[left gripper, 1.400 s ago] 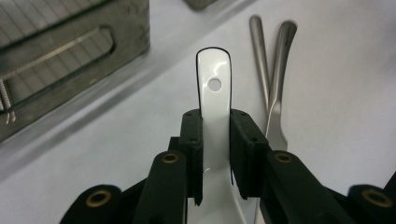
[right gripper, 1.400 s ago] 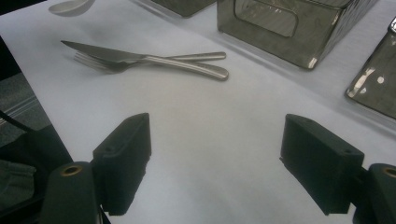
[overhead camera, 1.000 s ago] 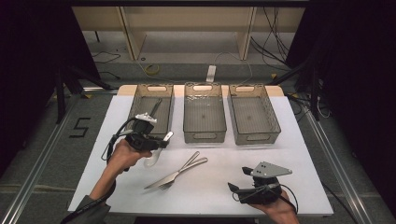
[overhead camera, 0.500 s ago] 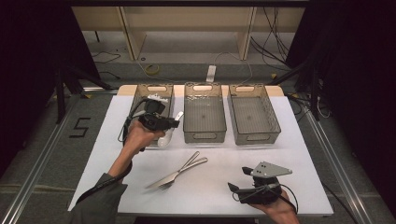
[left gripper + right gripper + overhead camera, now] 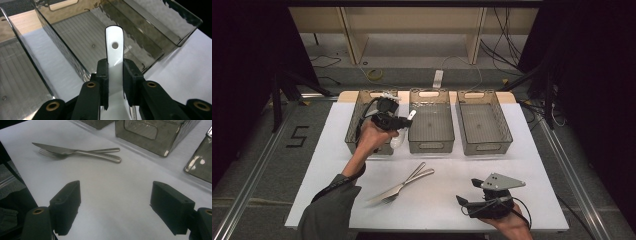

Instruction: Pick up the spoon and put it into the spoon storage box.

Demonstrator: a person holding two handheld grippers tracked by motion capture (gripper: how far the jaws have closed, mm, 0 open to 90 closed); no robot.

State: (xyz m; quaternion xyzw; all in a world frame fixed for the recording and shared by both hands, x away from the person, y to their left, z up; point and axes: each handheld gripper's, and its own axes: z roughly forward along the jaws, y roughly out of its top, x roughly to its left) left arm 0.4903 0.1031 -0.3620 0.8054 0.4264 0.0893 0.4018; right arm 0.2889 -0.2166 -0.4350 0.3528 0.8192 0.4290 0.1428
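Up near the back of the white-covered table (image 5: 312, 165), the left gripper (image 5: 404, 118) has its black jaws clamped on a glossy white spoon (image 5: 114, 52), whose flat, round-ended handle carries a small round hole and sticks out past the jaw tips. From the high view the gripper is above the left bin (image 5: 362, 127), at the edge nearest the middle bin (image 5: 431, 125); in the left gripper view the spoon handle points over the gap between two bins. All three bins, the right bin (image 5: 484, 122) included, are smoky, translucent plastic boxes with ribbed floors and cut-out handles, standing side by side in a row. Nearer the person, a steel knife (image 5: 75, 151) and a steel fork (image 5: 53, 155) lie crossed on the smooth white sheet, both with plain rounded handles and a dull metal shine, the knife on top. The right gripper (image 5: 464, 199) rests low at the near right of the table, well apart from the cutlery, its blocky matte black jaws spread wide with nothing between them, a grey three-cornered plate on top.
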